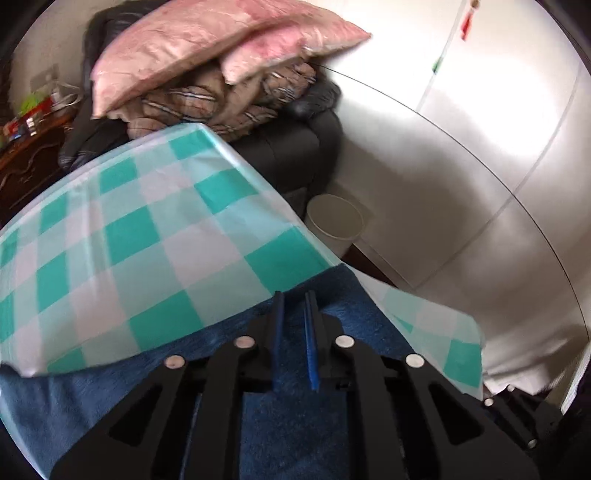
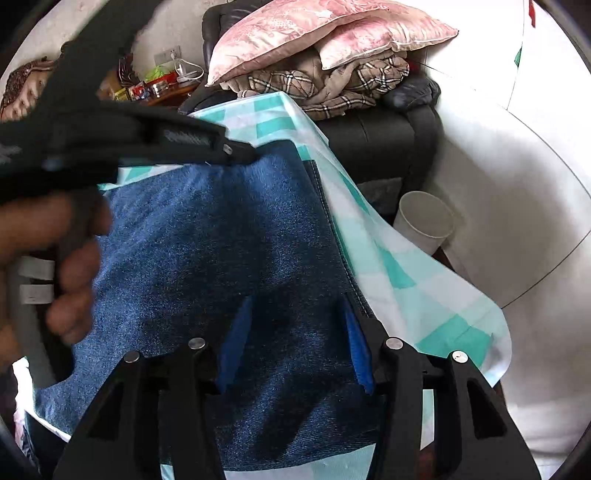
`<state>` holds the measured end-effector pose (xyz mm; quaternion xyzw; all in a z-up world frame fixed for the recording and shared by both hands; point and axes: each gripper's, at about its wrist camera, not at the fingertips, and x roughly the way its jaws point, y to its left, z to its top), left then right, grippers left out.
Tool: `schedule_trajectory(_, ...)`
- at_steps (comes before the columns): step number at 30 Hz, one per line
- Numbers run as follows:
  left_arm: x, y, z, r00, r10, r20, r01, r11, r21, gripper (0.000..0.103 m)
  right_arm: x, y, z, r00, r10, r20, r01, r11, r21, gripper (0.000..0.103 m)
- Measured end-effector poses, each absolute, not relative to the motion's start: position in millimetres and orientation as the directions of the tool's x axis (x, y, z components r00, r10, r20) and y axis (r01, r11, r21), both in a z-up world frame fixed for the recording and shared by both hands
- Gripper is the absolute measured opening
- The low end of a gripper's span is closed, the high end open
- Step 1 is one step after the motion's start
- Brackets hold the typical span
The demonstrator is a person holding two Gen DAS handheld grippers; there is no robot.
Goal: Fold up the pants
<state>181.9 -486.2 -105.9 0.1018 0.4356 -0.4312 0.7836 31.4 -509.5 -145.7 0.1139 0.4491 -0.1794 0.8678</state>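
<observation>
Right gripper (image 2: 297,328) over jeans (image 2: 221,240), hand (image 2: 55,266) (right view only)

No text, label, brand, number or sign can be read in either view. The small packets and boxes on the dark wooden cabinet (image 2: 162,94) at the back are too small and blurred to make out any print. The coloured bits stuck on the white wardrobe door (image 1: 466,23) show no legible marks. The jeans (image 2: 229,236) show no tag.
</observation>
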Motion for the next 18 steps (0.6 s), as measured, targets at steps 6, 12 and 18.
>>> schedule_trajectory(6,156.5,-448.4,-97.4,0.312,-0.564,-0.764,0.731,0.656,-0.187,0.063,30.9,-507.1,-146.2,0.531,-0.223,-0.818,0.420,0.907,0.025,0.048)
schedule_trajectory(12,139.6,-423.2,-123.1,0.316,-0.482,-0.817,0.702,0.699,-0.140,0.066,29.4,-503.7,-143.9,0.527,-0.237,-0.816,0.424,0.906,0.011,0.048)
schedule_trajectory(18,90.6,-364.3,-86.7,0.406,-0.485,-0.775,0.662,0.740,-0.116,0.087,6.5,-490.7,-123.3,0.526,-0.296,-0.798,0.452,0.892,-0.034,0.049)
